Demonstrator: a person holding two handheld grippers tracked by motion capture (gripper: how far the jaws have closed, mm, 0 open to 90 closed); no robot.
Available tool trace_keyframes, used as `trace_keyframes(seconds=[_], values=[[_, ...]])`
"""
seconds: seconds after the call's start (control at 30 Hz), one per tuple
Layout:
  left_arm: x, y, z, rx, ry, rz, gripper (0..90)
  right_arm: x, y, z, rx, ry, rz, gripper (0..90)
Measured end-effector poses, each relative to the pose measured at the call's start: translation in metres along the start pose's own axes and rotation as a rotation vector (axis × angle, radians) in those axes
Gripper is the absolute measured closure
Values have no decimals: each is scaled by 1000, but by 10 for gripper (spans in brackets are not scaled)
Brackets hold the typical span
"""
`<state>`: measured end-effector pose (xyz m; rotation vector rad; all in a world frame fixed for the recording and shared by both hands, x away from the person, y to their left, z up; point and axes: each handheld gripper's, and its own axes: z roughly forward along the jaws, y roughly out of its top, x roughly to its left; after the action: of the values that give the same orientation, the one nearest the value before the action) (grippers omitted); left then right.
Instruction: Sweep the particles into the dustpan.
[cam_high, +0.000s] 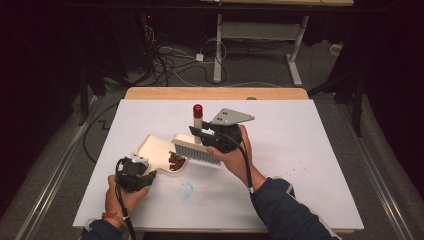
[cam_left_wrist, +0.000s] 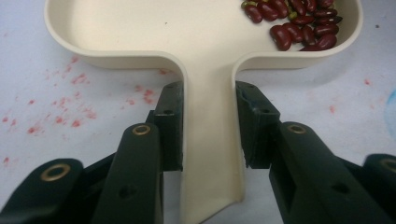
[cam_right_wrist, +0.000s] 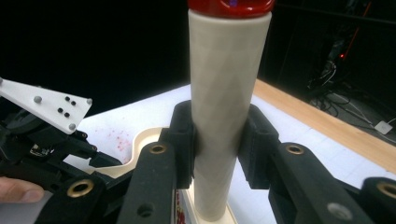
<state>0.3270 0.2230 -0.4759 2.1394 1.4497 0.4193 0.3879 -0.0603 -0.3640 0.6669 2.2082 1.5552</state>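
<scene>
Beans (cam_high: 175, 161), dark red and heaped together, lie in the corner of a cream dustpan (cam_high: 155, 149) that rests on the white surface (cam_high: 300, 150); in the left gripper view we see them at about one o'clock inside the dustpan (cam_left_wrist: 140, 28), close against its rim. We find the left gripper (cam_high: 136, 170) at about seven o'clock on the surface in the high view, held in the person's left hand (cam_high: 125, 197), and its fingers (cam_left_wrist: 169, 126) are pinching the flat cream handle of the pan from both sides, touching it. The right gripper (cam_high: 200, 131), held in the right hand (cam_high: 232, 157) near the middle of the surface, carries a grey three-cornered plate (cam_high: 231, 117) on top. Its fingers (cam_right_wrist: 183, 144) are clamped on the pale upright handle of a brush (cam_right_wrist: 229, 107), which is topped by a red cap (cam_high: 198, 110). In the high view the brush (cam_high: 196, 149) has its light bristle head down on the surface, just beside the open mouth of the pan and next to the beans. In the right gripper view we also see the left gripper (cam_right_wrist: 51, 144) farther off at about nine o'clock, with its own pale plate. Faint red speckles (cam_left_wrist: 60, 116) mark the surface around the pan, and a small bluish smudge (cam_high: 186, 190) lies at about six o'clock from it. Beyond the surface's wooden far edge (cam_high: 215, 93), cables (cam_high: 170, 65) sprawl on the floor near a white frame (cam_high: 260, 35).
</scene>
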Motion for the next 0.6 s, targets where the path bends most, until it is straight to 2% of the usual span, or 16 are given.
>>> trace_keyframes(seconds=[0.17, 0.3, 0.6], values=[[3, -1, 0, -3, 8, -23, 637, -8, 3, -16, -6, -8, 13, 698], [5, -2, -2, -7, 12, -32, 637, -16, 3, -36, 11, 13, 26, 698], [12, -4, -2, -10, 27, -61, 637, -39, -8, -113, 53, 39, 48, 697]])
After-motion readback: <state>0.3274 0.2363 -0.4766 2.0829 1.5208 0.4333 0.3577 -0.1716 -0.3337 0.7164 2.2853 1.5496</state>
